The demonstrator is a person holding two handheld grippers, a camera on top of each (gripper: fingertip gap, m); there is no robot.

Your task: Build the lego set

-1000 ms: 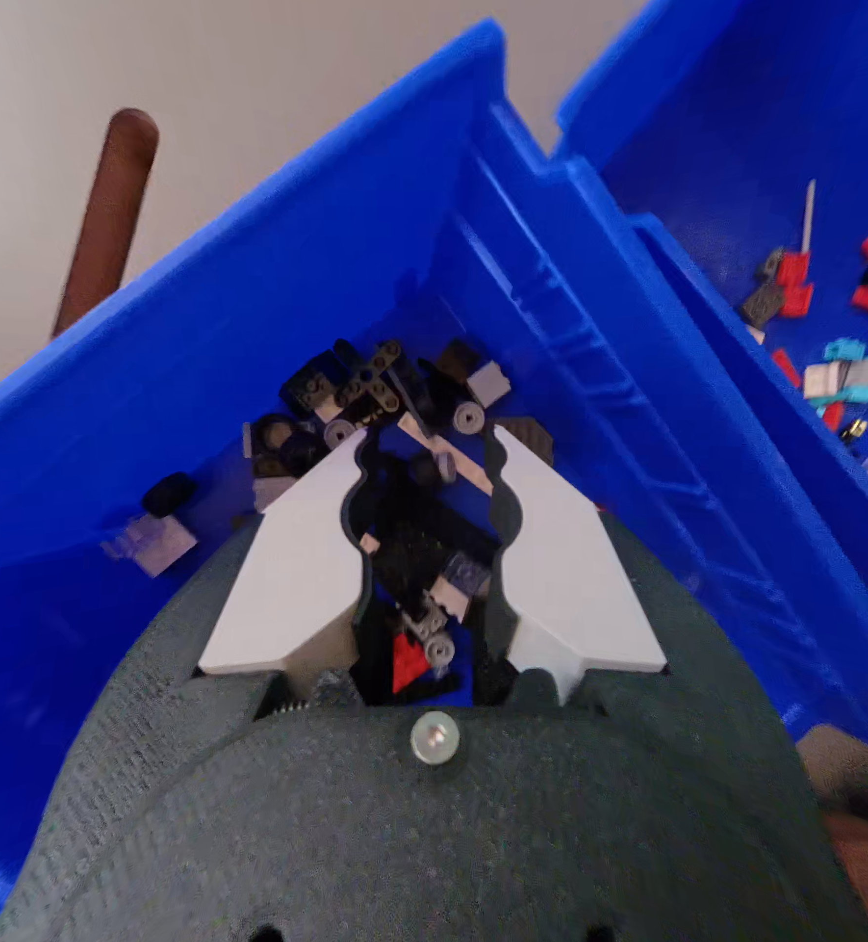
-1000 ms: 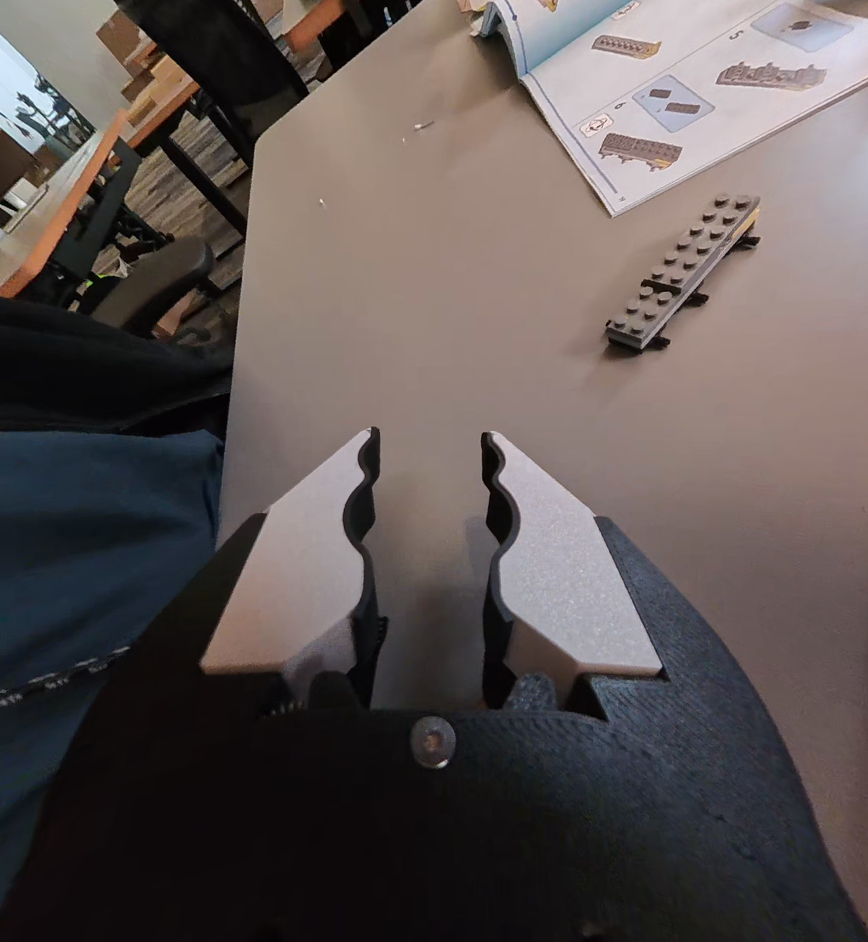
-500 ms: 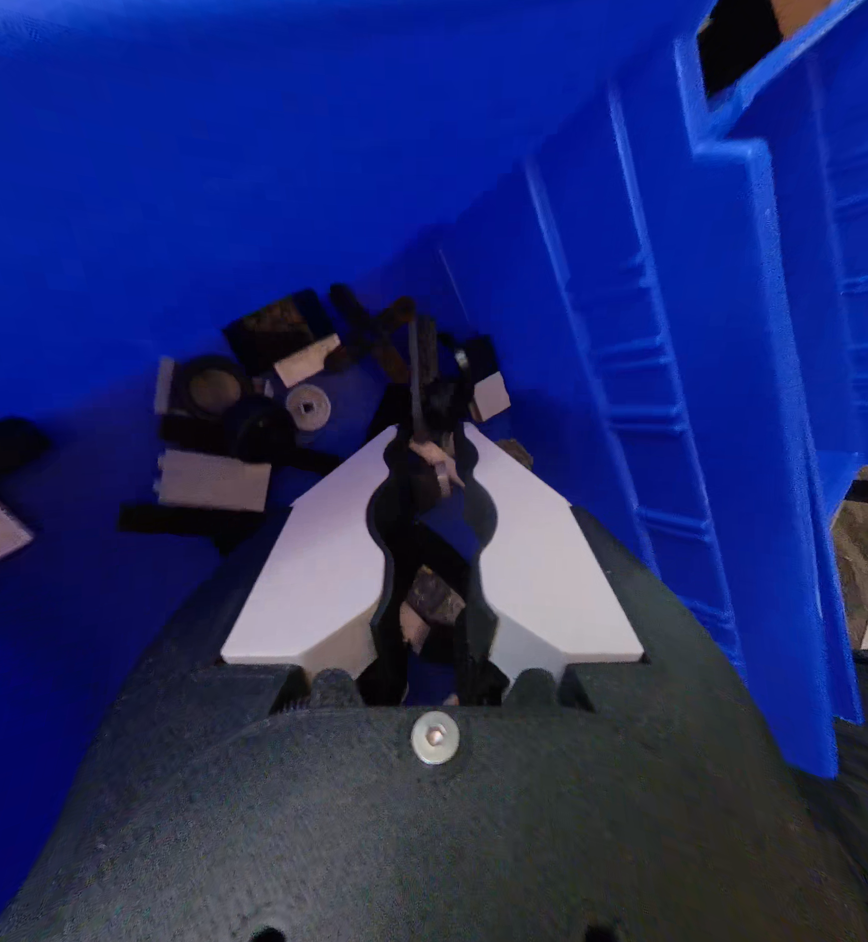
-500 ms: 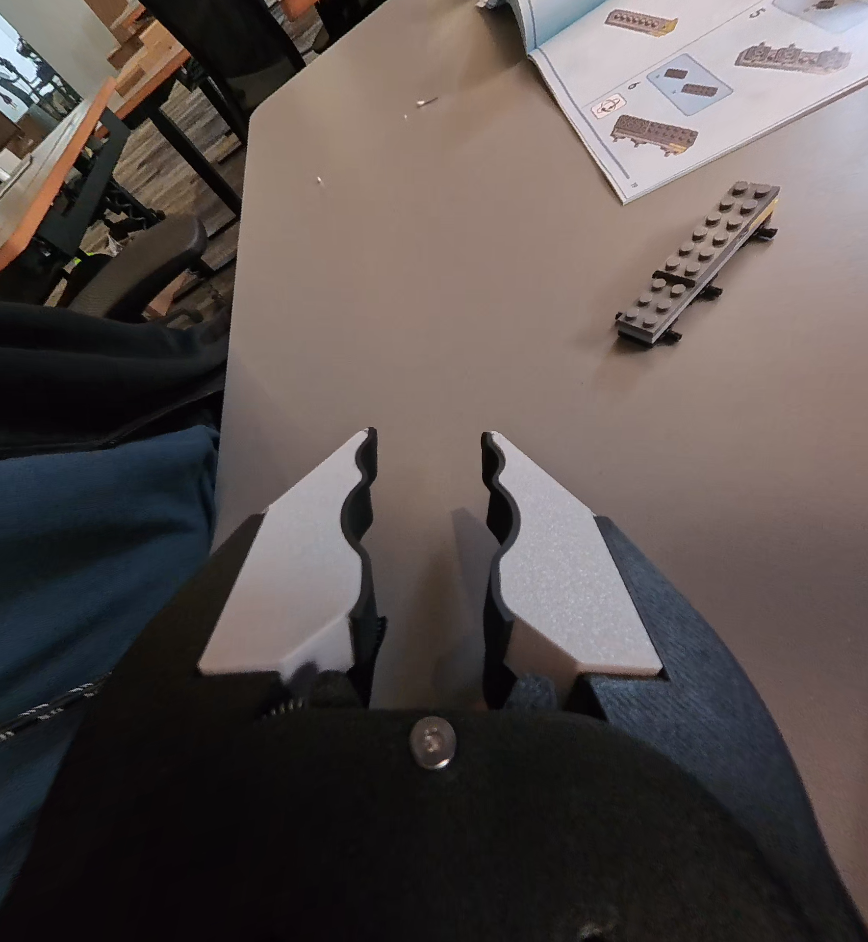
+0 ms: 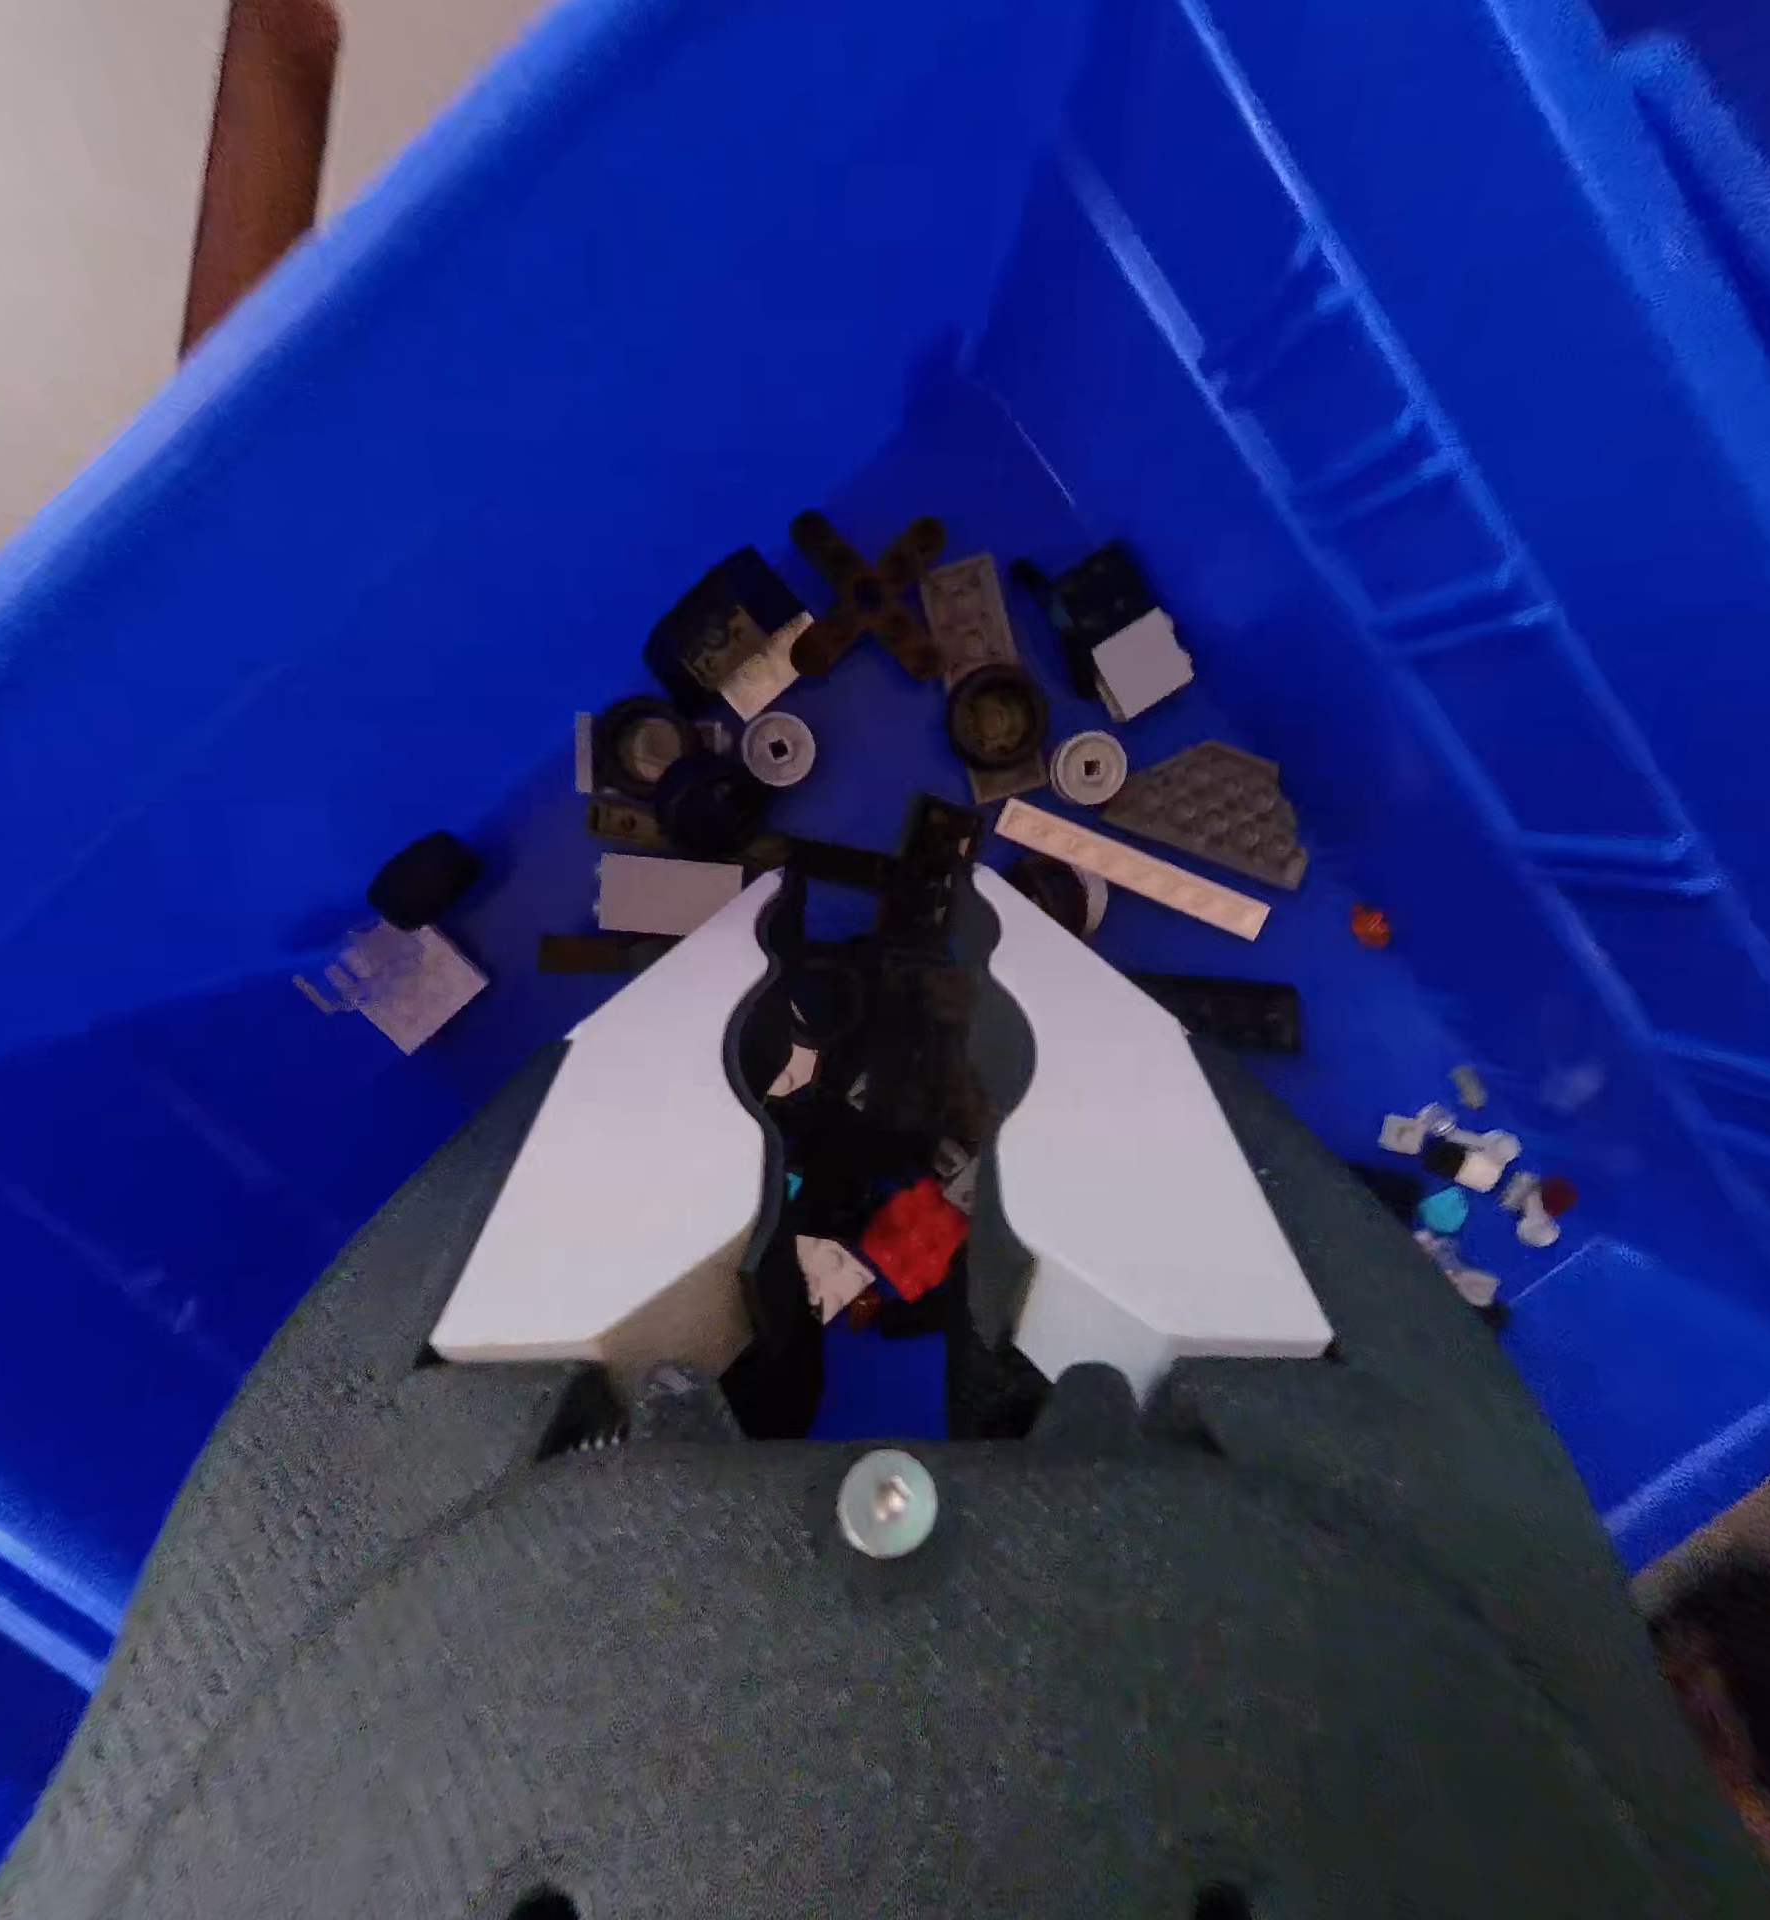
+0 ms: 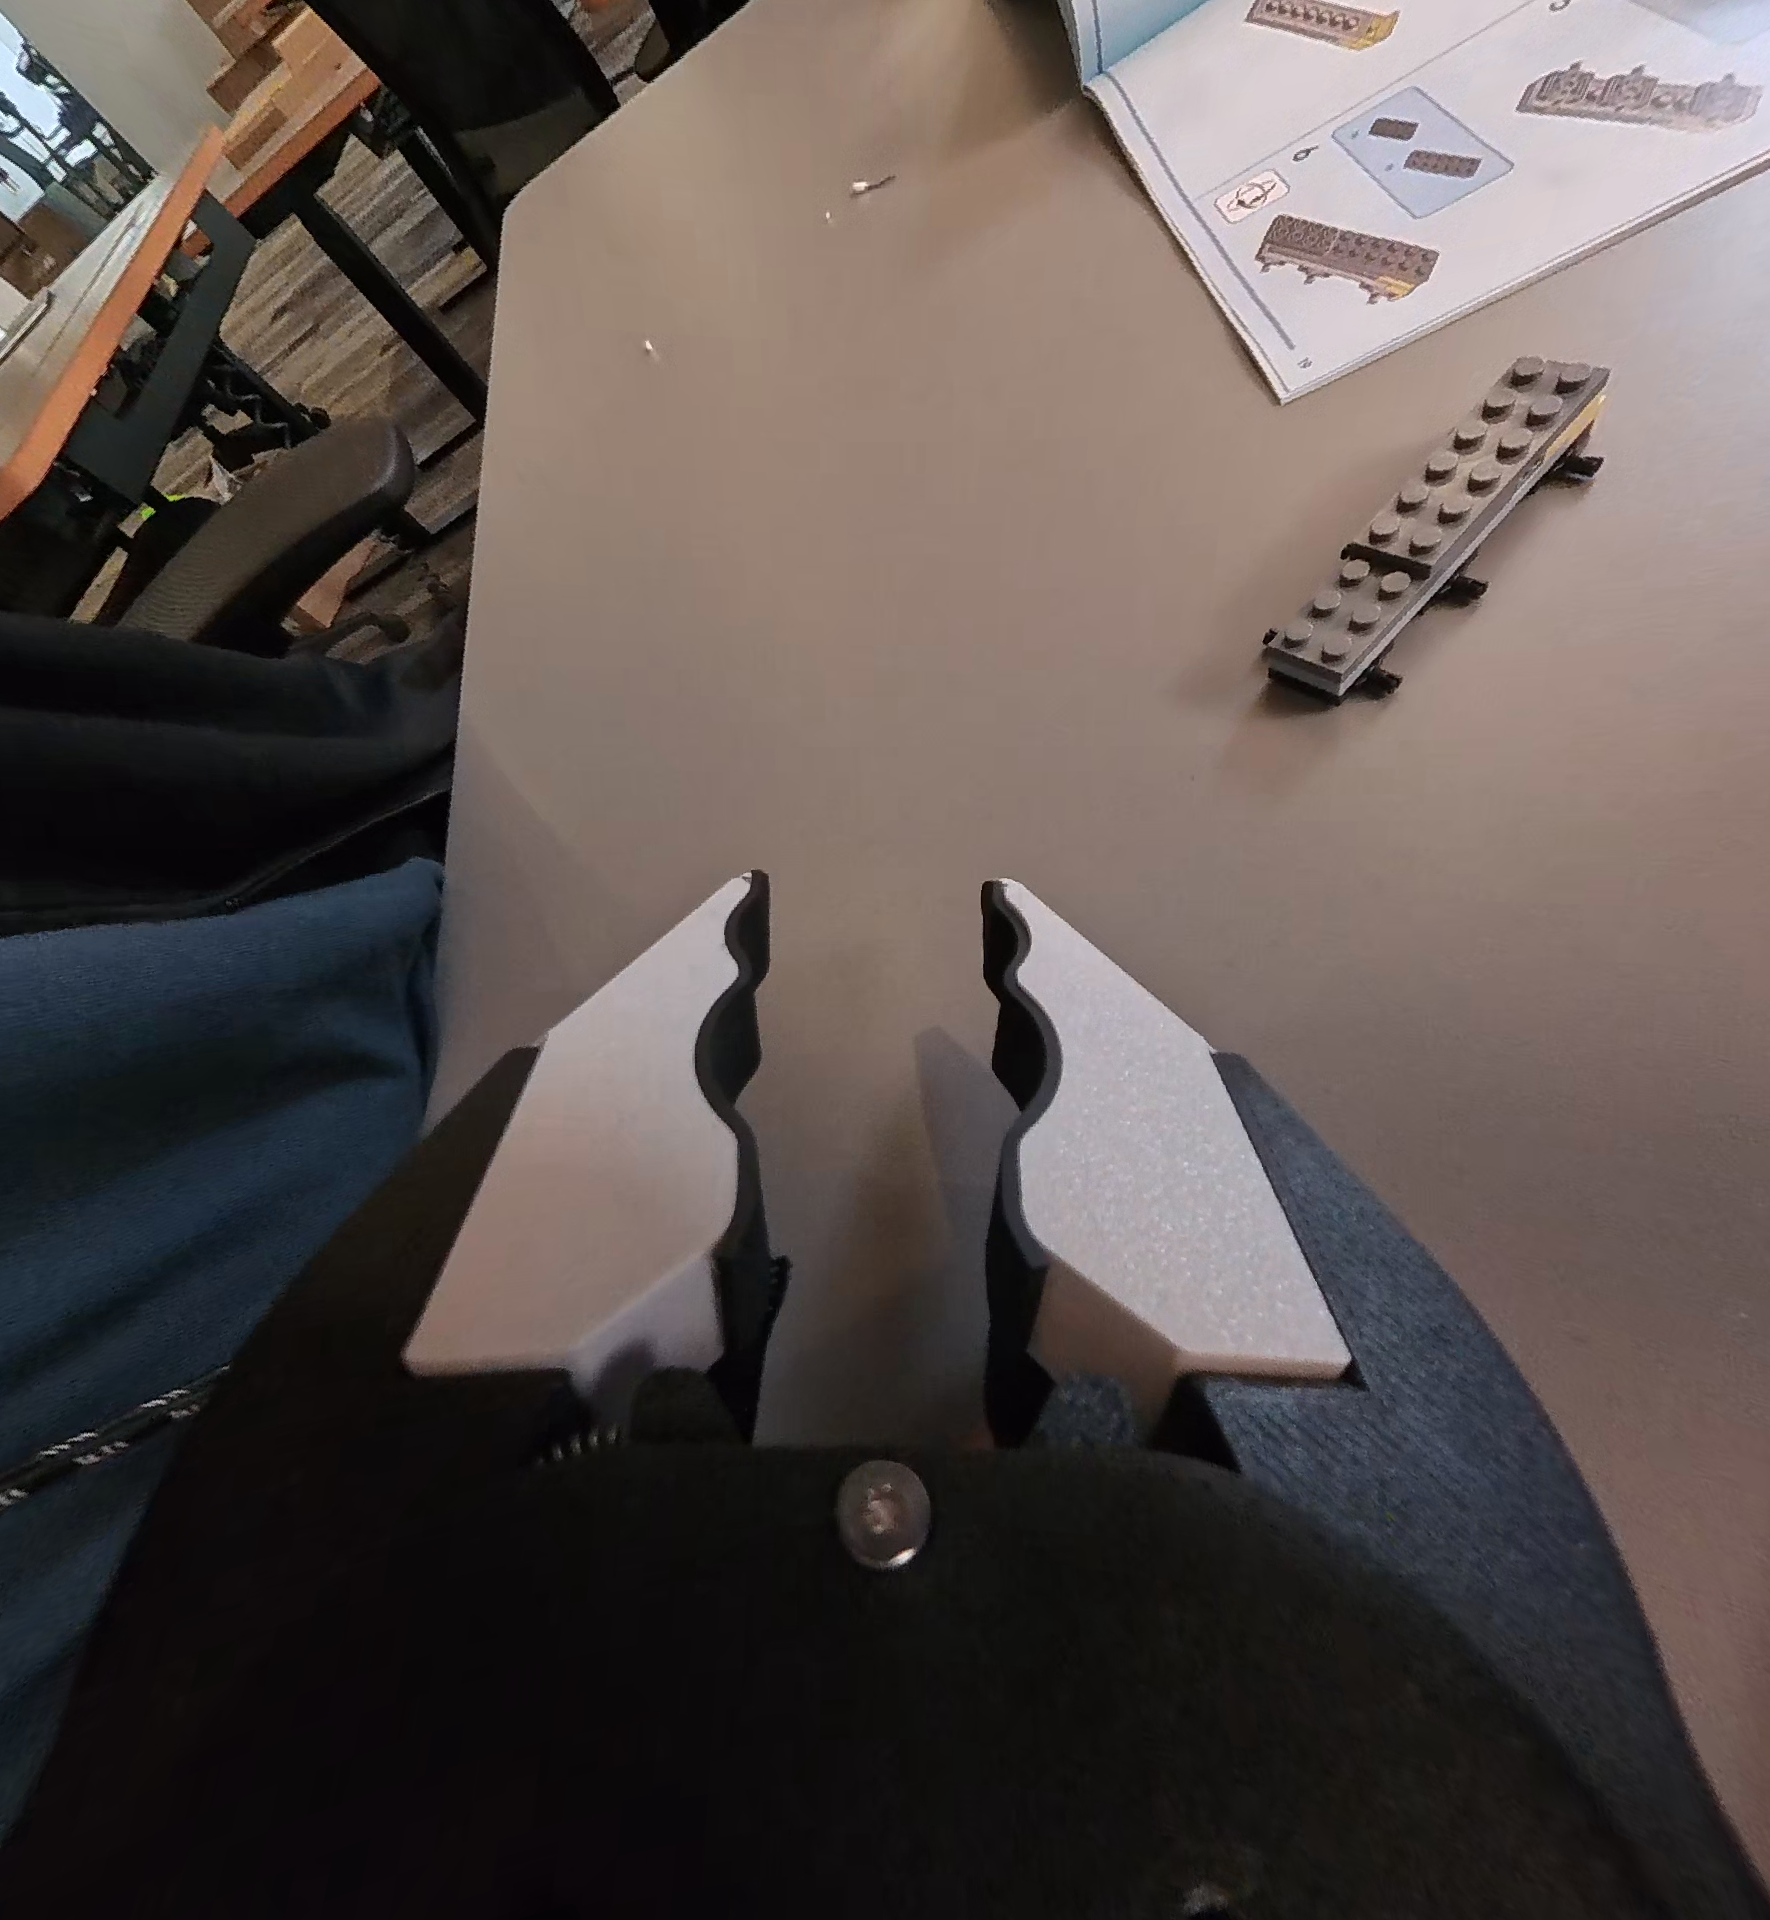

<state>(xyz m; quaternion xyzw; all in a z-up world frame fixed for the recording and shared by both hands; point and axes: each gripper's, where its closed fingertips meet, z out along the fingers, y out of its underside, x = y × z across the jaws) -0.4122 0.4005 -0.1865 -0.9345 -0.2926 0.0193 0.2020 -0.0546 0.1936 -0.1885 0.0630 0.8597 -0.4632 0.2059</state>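
Observation:
My left gripper is inside a blue bin, above a heap of loose lego pieces. Its jaws stand partly closed, with a long black studded plate between them, sticking out past the tips. A red brick shows lower in the gap, on the bin floor. My right gripper is open and empty, low over the grey table. A long dark grey plate assembly lies on the table, ahead and to its right.
The bin holds a tan strip, a grey wedge plate, a black cross piece, wheels and a clear piece. An open instruction booklet lies beyond the assembly. A person's blue clothing is at the left. The right gripper is farther from the red brick, some 30 cm, than the left, some 9 cm.
My left gripper has pulled back from deep in the bin with the black plate between its jaws, which stand a little wider than half a second ago. The right gripper has barely moved.

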